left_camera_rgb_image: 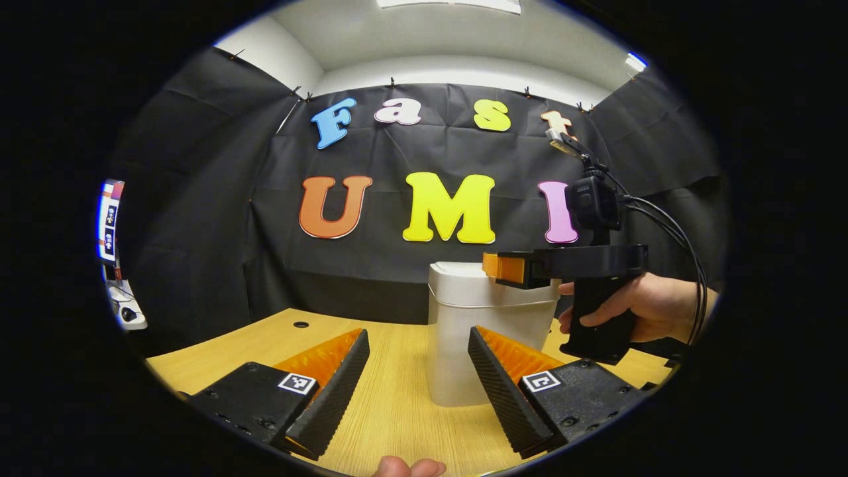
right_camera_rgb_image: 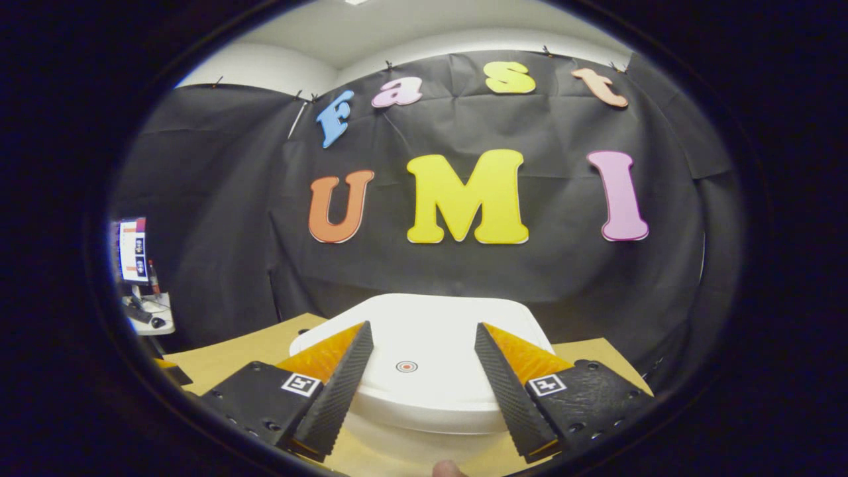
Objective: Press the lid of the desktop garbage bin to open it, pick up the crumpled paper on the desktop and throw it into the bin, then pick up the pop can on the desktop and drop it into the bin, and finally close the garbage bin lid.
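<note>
Both my jaws stand released and empty: the right gripper [right_camera_rgb_image: 419, 377] hangs just above the closed lid [right_camera_rgb_image: 424, 344] to press it, while my left gripper [left_camera_rgb_image: 419, 377] waits low, facing the bin [left_camera_rgb_image: 487, 331] on the tabletop [left_camera_rgb_image: 397, 411].

The left gripper [left_camera_rgb_image: 419, 358] is held low and pointing forward, with its jaws standing wide apart and nothing between them. The right gripper [right_camera_rgb_image: 424, 354] is also held with its jaws wide apart and nothing pressed between them. In the left gripper view, the right gripper [left_camera_rgb_image: 507, 268] appears farther off at the right side, held level in a bare hand [left_camera_rgb_image: 636, 308] that wraps around its dark pistol-shaped handle, with the jaws pointing to the left.
</note>
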`<state>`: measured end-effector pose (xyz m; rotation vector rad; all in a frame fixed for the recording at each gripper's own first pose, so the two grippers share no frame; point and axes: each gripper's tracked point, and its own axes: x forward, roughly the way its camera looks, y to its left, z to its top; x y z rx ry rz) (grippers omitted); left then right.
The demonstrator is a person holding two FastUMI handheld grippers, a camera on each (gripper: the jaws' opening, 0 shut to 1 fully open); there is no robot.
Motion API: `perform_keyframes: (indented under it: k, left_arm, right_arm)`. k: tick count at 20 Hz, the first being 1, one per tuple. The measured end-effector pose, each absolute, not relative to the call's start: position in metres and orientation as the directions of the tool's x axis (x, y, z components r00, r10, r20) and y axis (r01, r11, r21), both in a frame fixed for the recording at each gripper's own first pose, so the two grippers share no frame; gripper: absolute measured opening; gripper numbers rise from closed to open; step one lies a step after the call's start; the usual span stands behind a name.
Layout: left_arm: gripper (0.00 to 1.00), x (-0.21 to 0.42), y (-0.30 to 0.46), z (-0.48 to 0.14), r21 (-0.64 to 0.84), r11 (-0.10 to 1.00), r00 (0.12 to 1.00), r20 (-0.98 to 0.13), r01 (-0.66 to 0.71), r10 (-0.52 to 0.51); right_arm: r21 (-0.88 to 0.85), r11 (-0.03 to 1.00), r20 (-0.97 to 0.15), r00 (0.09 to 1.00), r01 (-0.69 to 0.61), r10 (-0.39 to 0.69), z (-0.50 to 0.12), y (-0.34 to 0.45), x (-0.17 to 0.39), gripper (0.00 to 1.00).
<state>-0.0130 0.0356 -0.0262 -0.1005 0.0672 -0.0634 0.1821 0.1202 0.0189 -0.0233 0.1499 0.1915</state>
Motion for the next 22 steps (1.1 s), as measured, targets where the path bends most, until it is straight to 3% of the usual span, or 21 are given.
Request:
perform_keyframes:
  k: [4, 9, 18, 22]
  left_arm:
    - [0.97, -0.014, 0.040, -0.022, -0.075, 0.997, 0.998, -0.048, 0.035, -0.039]
    - [0.97, -0.011, 0.044, -0.015, -0.064, 0.998, 0.999, -0.033, 0.014, -0.016]
    - [0.96, -0.004, 0.046, 0.001, -0.051, 0.999, 1.000, 0.005, 0.000, 0.001]
    - [0.96, -0.005, 0.043, 0.004, -0.045, 0.999, 1.000, 0.013, 0.002, -0.001]
  right_arm:
    - [-0.032, 0.984, -0.062, 0.983, -0.173, 0.171, 0.030, 0.118, 0.183, 0.95]
    - [-0.006, 0.989, -0.071, 0.986, -0.148, 0.148, 0.037, 0.113, 0.183, 0.96]
    - [0.007, 0.991, 0.009, 0.991, -0.136, 0.136, 0.076, 0.090, 0.161, 0.98]
    - [0.004, 0.995, 0.066, 0.993, -0.102, 0.101, 0.088, 0.060, 0.143, 0.94]
